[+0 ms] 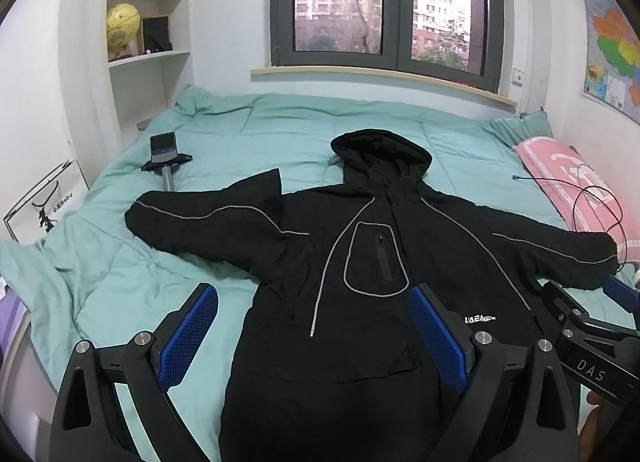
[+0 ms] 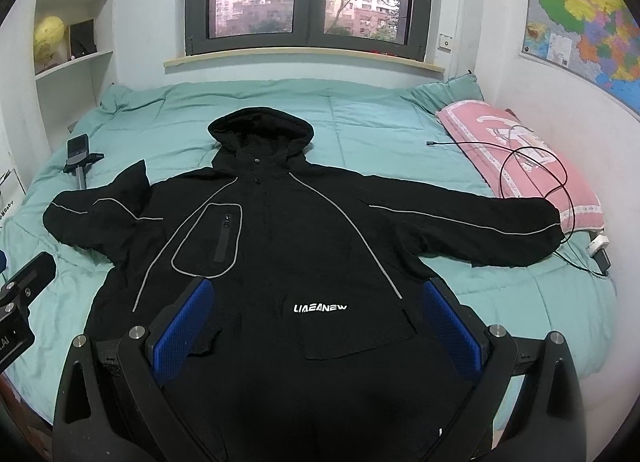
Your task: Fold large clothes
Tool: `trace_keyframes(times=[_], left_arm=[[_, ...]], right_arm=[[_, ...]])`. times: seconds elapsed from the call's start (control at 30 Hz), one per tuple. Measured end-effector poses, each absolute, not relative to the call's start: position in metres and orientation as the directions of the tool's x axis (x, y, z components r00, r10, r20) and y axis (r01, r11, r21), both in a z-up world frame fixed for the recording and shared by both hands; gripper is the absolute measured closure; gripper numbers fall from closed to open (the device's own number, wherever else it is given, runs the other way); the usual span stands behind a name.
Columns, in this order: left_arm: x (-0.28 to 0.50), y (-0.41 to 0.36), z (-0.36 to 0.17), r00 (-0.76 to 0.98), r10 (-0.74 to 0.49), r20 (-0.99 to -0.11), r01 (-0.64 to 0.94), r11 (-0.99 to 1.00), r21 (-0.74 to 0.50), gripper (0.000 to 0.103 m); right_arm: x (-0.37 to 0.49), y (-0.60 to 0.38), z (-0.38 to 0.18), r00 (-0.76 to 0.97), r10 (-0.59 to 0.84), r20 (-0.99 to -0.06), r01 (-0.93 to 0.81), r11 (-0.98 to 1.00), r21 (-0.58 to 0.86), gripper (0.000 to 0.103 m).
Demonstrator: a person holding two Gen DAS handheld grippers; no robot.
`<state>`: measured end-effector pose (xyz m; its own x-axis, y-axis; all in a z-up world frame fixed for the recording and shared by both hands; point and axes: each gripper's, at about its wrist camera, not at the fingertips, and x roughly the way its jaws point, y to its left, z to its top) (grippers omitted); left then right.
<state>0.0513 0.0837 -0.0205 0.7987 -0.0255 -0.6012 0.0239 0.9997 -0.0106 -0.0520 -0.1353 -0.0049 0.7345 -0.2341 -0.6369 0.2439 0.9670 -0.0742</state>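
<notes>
A black hooded jacket (image 1: 360, 246) with grey piping lies face up on the green bed, hood toward the window, both sleeves spread out sideways; the left sleeve's cuff is partly folded back. It also shows in the right wrist view (image 2: 288, 246). My left gripper (image 1: 316, 326) is open and empty, hovering above the jacket's lower left side. My right gripper (image 2: 320, 318) is open and empty above the jacket's lower middle, near the white logo. The right gripper's body (image 1: 580, 326) shows at the right edge of the left wrist view.
The green quilt (image 1: 248, 130) covers the bed. A pink pillow (image 2: 512, 150) with a black cable (image 2: 532, 174) and a charger lies at the right. A phone on a stand (image 1: 164, 154) lies at the left. Shelves, a window and a wall map surround the bed.
</notes>
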Motion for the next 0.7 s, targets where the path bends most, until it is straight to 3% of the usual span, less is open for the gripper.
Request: trace_keyframes(times=[0.7], left_arm=[[0.068,0.109,-0.020,0.797,-0.030,-0.604,0.001,0.999,-0.048,0.006]], right_arm=[[-0.039,-0.121,-0.005,0.733,-0.234,-0.638,0.232,0.969,-0.088,0.000]])
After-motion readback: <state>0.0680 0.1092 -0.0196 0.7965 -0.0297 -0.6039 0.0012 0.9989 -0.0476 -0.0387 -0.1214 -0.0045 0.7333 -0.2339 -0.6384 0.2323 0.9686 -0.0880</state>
